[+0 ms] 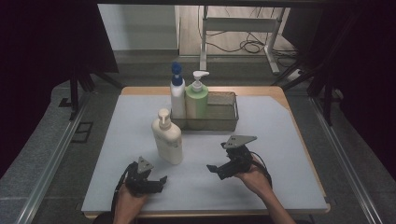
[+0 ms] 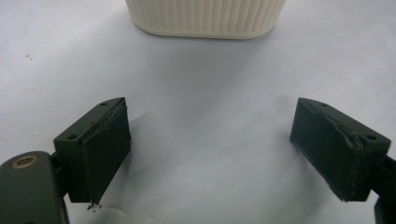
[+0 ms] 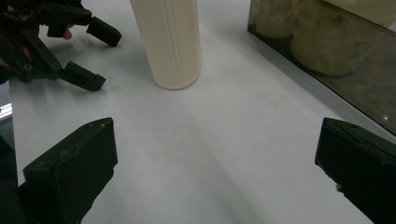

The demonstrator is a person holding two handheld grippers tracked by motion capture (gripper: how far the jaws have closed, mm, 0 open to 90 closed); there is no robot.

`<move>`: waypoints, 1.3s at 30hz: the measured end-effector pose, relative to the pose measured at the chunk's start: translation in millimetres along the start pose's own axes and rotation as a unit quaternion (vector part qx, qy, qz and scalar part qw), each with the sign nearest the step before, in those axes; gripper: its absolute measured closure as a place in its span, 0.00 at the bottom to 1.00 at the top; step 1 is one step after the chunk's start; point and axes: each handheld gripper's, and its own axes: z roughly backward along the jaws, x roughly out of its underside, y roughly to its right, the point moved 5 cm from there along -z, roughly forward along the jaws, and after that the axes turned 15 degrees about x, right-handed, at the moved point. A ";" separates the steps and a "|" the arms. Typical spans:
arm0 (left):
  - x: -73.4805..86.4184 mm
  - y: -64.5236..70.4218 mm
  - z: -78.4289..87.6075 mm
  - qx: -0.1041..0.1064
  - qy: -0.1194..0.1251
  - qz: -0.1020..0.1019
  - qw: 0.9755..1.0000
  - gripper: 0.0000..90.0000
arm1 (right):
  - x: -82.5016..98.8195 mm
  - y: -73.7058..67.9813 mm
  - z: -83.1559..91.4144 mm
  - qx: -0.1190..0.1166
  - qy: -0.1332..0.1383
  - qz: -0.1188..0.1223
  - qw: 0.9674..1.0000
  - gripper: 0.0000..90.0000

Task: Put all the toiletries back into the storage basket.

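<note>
Right now your smooth pale mat [image 1: 280, 140] lies flat; the metal basket [image 1: 224, 116] is boxy; the cream ribbed bottle [image 1: 168, 140] stands upright on the mat, near both grippers; your left gripper [image 1: 161, 181] and right gripper [image 1: 212, 169] have jaws spread apart, holding nothing.

Dim, soft light; dark surrounds.

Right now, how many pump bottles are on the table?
3. The cream bottle stands alone on the mat; the blue-topped white bottle and the green bottle stand inside the tray's left end.
</note>
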 end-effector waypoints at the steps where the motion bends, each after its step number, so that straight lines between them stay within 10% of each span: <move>1: 0.0 0.0 -0.1 -0.001 0.001 0.001 1.000 0.13 | -2.0 -1.0 -0.8 -0.002 0.000 0.000 1.000 0.00; 39: 0.2 0.1 -0.4 -0.001 0.002 0.001 1.000 0.13 | -70.3 -38.7 -43.3 -0.023 0.007 0.012 1.000 0.08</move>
